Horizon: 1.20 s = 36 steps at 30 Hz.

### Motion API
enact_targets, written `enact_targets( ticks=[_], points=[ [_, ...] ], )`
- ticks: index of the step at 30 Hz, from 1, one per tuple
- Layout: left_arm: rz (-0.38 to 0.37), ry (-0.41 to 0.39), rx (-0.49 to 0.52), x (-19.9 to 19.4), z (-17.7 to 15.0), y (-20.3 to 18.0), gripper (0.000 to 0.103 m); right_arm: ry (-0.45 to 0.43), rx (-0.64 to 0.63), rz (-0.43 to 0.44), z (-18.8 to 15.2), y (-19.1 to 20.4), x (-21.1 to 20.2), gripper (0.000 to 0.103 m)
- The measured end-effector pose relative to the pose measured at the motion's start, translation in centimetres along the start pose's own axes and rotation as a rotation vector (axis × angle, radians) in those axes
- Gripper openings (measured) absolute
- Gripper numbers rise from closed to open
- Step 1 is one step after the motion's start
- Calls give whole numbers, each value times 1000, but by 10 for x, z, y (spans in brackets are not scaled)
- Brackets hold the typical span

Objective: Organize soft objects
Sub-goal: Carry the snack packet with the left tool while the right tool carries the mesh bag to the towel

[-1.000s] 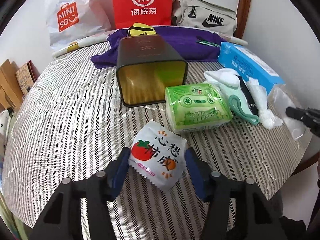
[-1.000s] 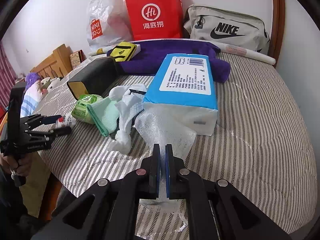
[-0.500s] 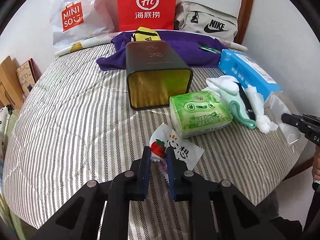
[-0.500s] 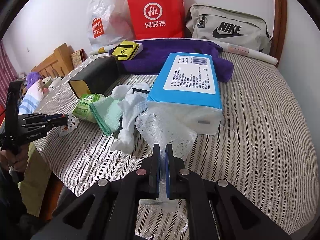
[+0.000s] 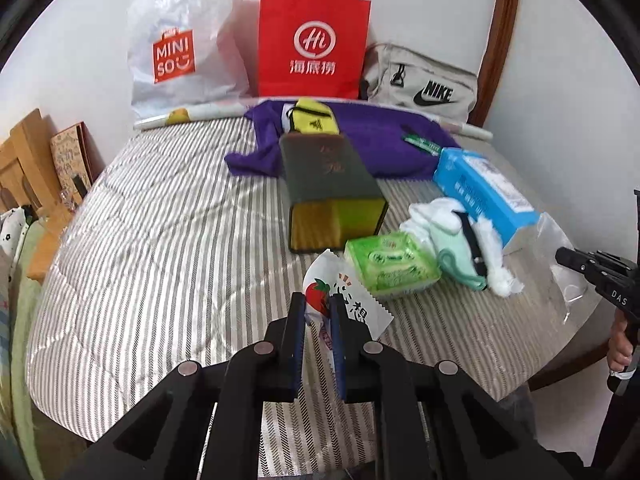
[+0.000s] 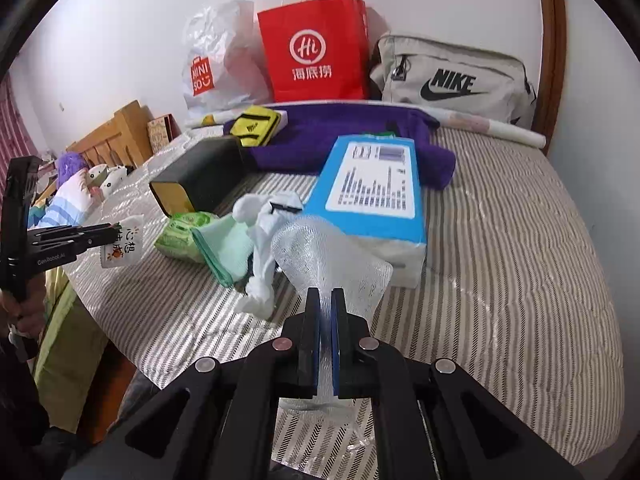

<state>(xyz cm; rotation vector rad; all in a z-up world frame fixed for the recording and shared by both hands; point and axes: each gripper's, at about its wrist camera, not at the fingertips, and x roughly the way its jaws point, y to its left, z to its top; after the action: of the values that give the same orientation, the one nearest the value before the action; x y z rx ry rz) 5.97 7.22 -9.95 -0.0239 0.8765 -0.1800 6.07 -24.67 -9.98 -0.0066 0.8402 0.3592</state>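
Observation:
My left gripper is shut on a small white snack packet printed with a red tomato, and holds it lifted off the striped bedcover. In the right wrist view the same packet hangs from the left gripper at the left. My right gripper is shut on a clear bubble-wrap sheet near the bed's front edge. Beside it lie a green tissue pack, a mint cloth, white socks and a blue tissue box.
A dark box with a yellow inside lies on its side, mouth toward me. Behind it sit a purple cloth, a yellow pouch, a red paper bag, a white plastic bag and a grey bag.
The left gripper's jaws closed on the tomato packet and lifted it off the bedcover. The right gripper stayed shut on the bubble wrap, nearly still.

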Motion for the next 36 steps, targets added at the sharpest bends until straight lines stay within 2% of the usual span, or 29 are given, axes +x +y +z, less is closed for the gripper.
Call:
enact_targets(
  ticks=[5,8,21,27,36],
  points=[
    [24,-16,14,-4,15,-7,12,-36,-16,-2,12,3,-12,4],
    [12,-25,8,-5,24,-9,12,-56,-26,-2,24,3,-17,4],
    [12,-59,-17,0,80,-10,12,-99,-42,4,77,-3,-8,4],
    [7,-50,-39,19,112,-6,12,-119,-52,4,114,-7,9,4],
    [-30,-17,-85,60,154,3,12,-103,-70,15,163,-17,56,4]
  ],
)
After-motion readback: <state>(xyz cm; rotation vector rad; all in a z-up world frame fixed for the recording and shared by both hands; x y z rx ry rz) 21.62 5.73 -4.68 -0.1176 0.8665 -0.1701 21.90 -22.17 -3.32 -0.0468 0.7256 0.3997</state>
